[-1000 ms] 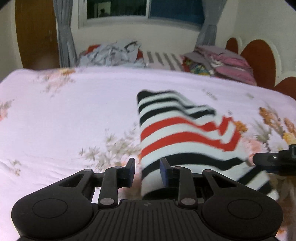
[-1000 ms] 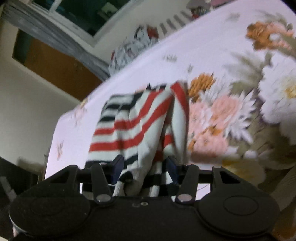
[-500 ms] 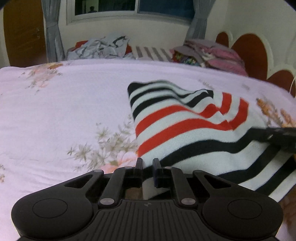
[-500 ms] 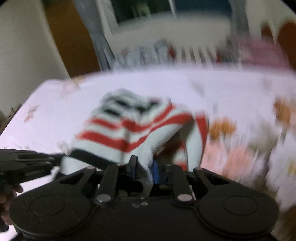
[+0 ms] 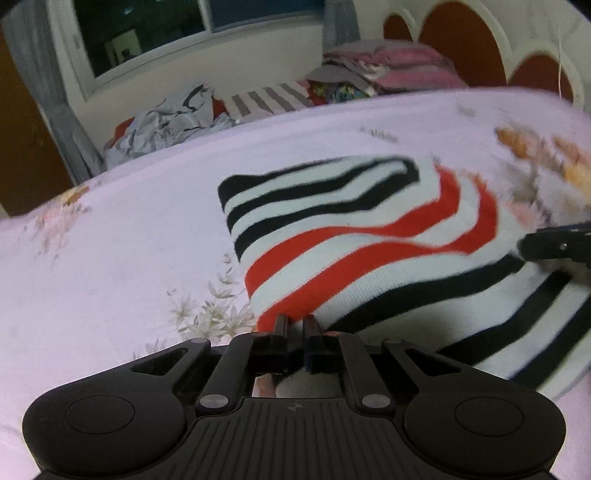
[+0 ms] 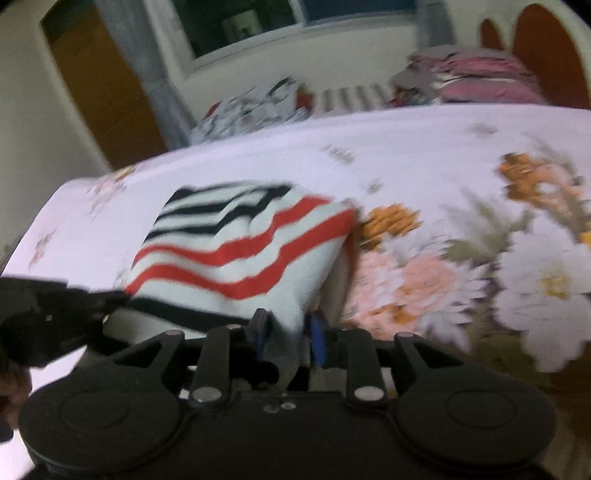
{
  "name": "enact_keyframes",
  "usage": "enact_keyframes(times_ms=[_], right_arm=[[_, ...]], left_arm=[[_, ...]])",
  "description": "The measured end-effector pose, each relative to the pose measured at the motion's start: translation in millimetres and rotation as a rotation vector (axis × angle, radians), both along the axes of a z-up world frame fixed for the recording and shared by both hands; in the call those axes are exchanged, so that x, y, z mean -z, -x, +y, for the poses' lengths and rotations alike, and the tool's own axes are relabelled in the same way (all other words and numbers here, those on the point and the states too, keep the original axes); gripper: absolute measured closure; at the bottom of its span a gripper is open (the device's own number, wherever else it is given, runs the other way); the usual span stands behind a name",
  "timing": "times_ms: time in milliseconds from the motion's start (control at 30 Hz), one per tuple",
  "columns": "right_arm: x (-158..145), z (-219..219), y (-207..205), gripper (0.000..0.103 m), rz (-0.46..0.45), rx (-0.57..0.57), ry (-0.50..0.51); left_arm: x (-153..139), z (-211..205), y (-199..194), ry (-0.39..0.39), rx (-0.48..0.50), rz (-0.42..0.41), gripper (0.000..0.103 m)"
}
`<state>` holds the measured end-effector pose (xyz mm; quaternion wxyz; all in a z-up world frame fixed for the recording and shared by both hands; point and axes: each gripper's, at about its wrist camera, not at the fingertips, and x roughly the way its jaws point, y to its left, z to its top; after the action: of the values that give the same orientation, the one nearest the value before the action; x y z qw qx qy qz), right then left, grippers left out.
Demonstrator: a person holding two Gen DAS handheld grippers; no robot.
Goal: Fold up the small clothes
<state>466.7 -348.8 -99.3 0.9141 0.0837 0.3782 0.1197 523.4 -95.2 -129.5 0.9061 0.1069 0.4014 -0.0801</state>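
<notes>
Striped garment (image 5: 354, 236): white with black and red bands, it lay partly lifted on the floral bedspread (image 5: 129, 258), its near edge raised off the bed between the two tools.
Left gripper (image 5: 295, 328): its tongs stood narrow, pinched on the garment's near-left corner at the lowest red band.
Right gripper (image 6: 288, 328): its tongs were closed on a bunched white fold at the garment's near-right edge; cloth filled the gap between the blue pads.
Left wrist view only: the garment's near portion with black stripes ran off to the right, and the right gripper's tip (image 5: 554, 245) touched the garment's right side.
Right wrist view only: the large pink, orange and white flowers (image 6: 461, 266) printed on the bedspread right of the garment, and the left gripper's body (image 6: 55, 317) at the garment's left; this view was blurred.
Garment's far edge: it rested flat on the bedspread, black bands uppermost.
Room around the garment: bare bedspread lay to its left and beyond it.
Beyond the garment: a heap of clothes (image 5: 173, 118) and folded pink bedding (image 5: 399, 70) sat under the window (image 5: 184, 33), well apart from it.
</notes>
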Motion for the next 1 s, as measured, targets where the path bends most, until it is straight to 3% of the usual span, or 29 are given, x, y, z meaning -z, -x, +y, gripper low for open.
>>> enact_keyframes(times_ms=[133,233,300,333,433,500,533,567,600,633,667,767,867,1000], right_arm=[[-18.9,2.3,30.1,0.08,-0.027,-0.061,0.018],[-11.5,5.5,27.2,0.074,0.052,-0.091,-0.011],[-2.4,9.4,25.0,0.084,0.085,-0.095,-0.025],[4.2,12.5,24.0,0.097,0.102,-0.091,0.012],[29.6,15.1,20.9,0.097,0.143,-0.093,0.069],[23.9,15.9,19.7,0.096,0.142,-0.106,0.067],[15.7,13.5,18.6,0.096,0.131,-0.105,0.041],[3.6,7.1,18.5,0.088,0.092,-0.086,-0.009],[-7.2,-0.9,19.2,0.08,0.049,-0.061,-0.049],[-13.6,-8.3,13.8,0.065,0.016,-0.041,-0.082],[-16.0,-15.7,2.5,0.058,0.006,-0.015,-0.113],[-8.0,-32.3,-41.5,0.059,0.052,0.037,-0.222],[10.8,-34.5,-80.9,0.06,0.124,0.063,-0.288],[27.9,-21.3,-101.3,0.065,0.184,0.051,-0.262]], left_arm=[[-12.7,6.2,34.9,0.054,0.009,-0.033,0.095],[-2.8,-0.5,47.0,0.02,0.018,-0.03,0.096],[2.7,-2.8,50.1,0.009,0.016,-0.028,0.096],[4.3,-3.7,49.9,-0.001,0.018,-0.02,0.096],[9.3,-9.0,49.1,-0.039,0.045,-0.011,0.096],[6.4,-12.3,49.5,-0.074,0.062,-0.016,0.096],[0.7,-10.7,50.1,-0.066,0.062,-0.026,0.095],[-7.1,-5.9,50.1,-0.027,0.055,-0.044,0.095],[-12.0,-1.9,48.0,0.004,0.047,-0.056,0.095],[-17.4,1.2,43.8,0.024,0.039,-0.069,0.095],[-20.6,2.3,36.5,0.029,0.036,-0.079,0.095],[-20.7,0.9,5.5,0.032,0.031,-0.074,0.095],[-11.6,3.1,-27.0,0.089,-0.001,-0.013,0.095],[0.2,1.7,-45.5,0.119,-0.023,0.025,0.095]])
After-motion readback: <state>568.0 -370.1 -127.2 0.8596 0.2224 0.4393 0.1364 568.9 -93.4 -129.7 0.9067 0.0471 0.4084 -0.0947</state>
